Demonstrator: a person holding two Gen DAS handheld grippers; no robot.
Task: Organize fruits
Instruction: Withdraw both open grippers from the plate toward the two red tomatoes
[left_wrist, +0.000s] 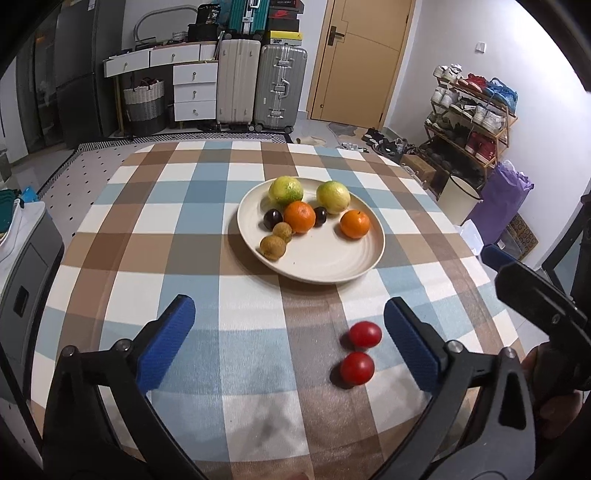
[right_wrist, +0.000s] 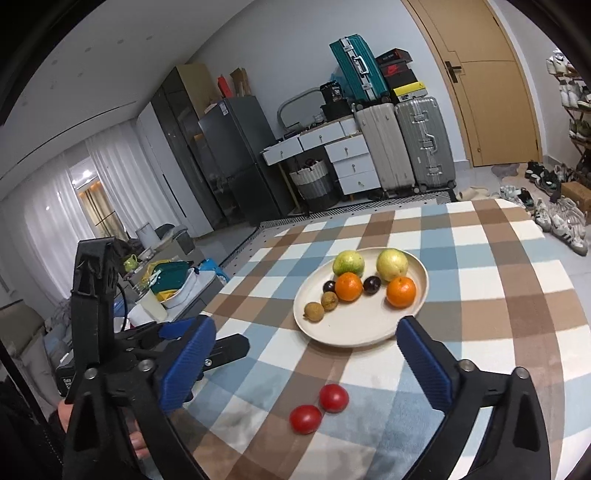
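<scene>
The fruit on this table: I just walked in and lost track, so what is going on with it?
A person holds a claw in each hand, sorting fruit. The left claw and right claw both stand open and empty above the checked tablecloth. Two red tomatoes lie side by side on the cloth, off the plate, which carries two oranges, two green-yellow citrus, two dark plums and two small brown fruits.

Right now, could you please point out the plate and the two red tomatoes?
plate (left_wrist: 332, 266): left wrist view, bare front.
near tomato (left_wrist: 357, 368): left wrist view, middle.
far tomato (left_wrist: 365, 334): left wrist view, middle.
</scene>
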